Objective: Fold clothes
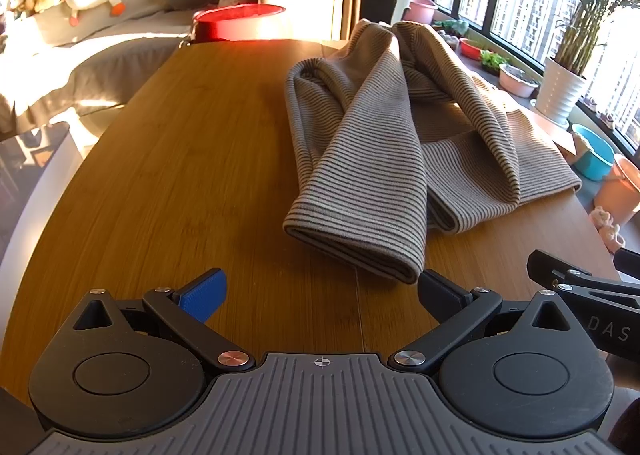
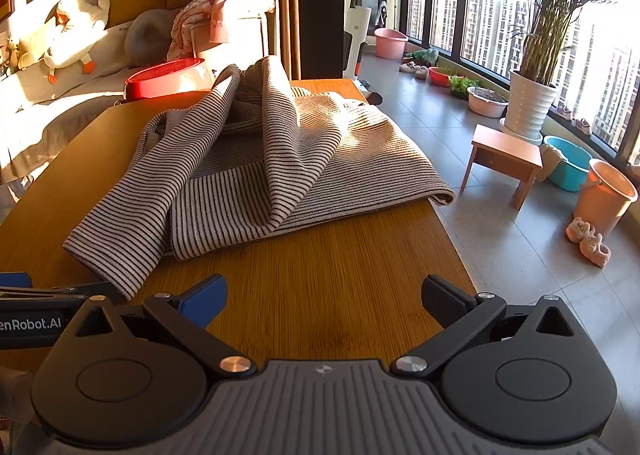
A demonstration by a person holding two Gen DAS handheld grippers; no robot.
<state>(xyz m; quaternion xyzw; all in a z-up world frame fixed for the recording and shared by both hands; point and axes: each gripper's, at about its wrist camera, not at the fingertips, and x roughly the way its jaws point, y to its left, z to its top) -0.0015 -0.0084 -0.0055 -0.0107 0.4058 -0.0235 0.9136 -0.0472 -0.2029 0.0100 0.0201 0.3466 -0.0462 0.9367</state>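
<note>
Striped brown garment [image 1: 384, 143] [image 2: 256, 159] lying rumpled on wooden table [image 1: 192, 175] [image 2: 320, 287], sleeve cuff reaching toward near edge. Left gripper [image 1: 320, 295] hovering just short of cuff, jaws spread wide, gripping nothing. Right gripper [image 2: 324, 299] hanging over bare wood near garment hem, jaws likewise gaping, empty. Red basin [image 1: 240, 21] [image 2: 168, 77] sitting at table's far end. Sunlight falling across fabric.

A beige garment [image 2: 256, 159] with thin dark horizontal stripes lies on a honey-brown wooden table [image 2: 320, 287] with fine straight grain. Behind it sits a bright red basin [image 2: 168, 77]. By the window stand a ribbed white plant pot [image 2: 530, 107], a turquoise tub [image 2: 570, 163] and a peach-pink bucket [image 2: 604, 197].
</note>
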